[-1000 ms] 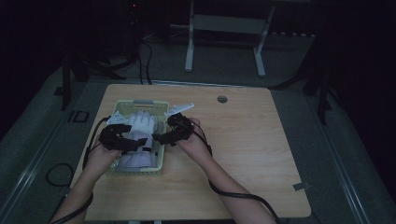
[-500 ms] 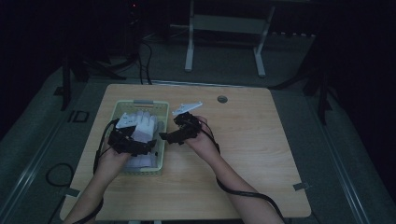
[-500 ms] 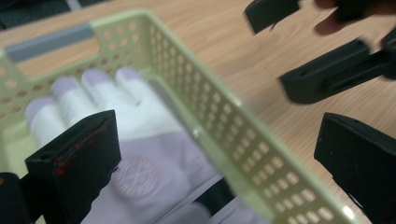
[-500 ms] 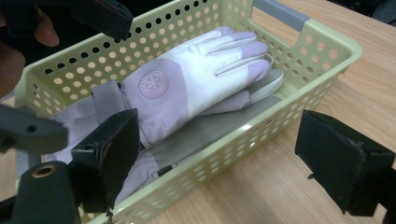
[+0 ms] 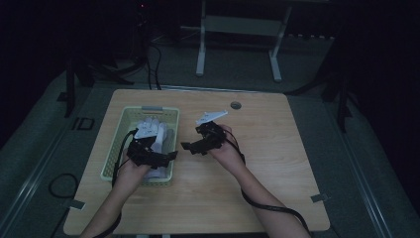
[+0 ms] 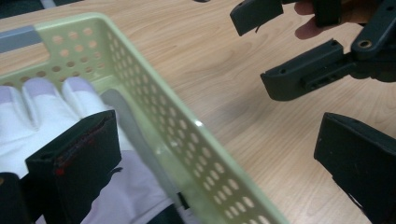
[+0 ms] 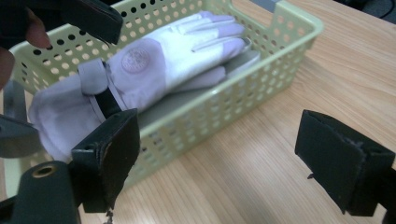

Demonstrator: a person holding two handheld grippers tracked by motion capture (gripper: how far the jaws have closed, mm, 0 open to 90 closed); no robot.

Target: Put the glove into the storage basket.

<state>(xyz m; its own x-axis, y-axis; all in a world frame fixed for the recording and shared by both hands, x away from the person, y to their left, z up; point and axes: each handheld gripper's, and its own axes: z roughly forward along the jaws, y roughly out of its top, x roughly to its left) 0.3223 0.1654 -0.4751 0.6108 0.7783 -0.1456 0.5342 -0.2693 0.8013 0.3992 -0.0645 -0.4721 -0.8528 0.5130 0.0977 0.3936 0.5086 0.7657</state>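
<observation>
My left gripper (image 5: 171, 154) hangs at the lower left of the high view, straddling the near wall of the pale green basket (image 5: 115, 148): in the left gripper view one jaw sits inside over the white glove (image 6: 42, 116), the other outside above the wooden table (image 5: 277, 163). Its jaws have just been opening and now stand wide, the perforated wall between them but not pressed (nothing gripped). My right gripper (image 5: 185, 147) hovers centre frame, just beside the basket, jaws spread and empty. The glove lies flat in the basket, fingers toward the far end
</observation>
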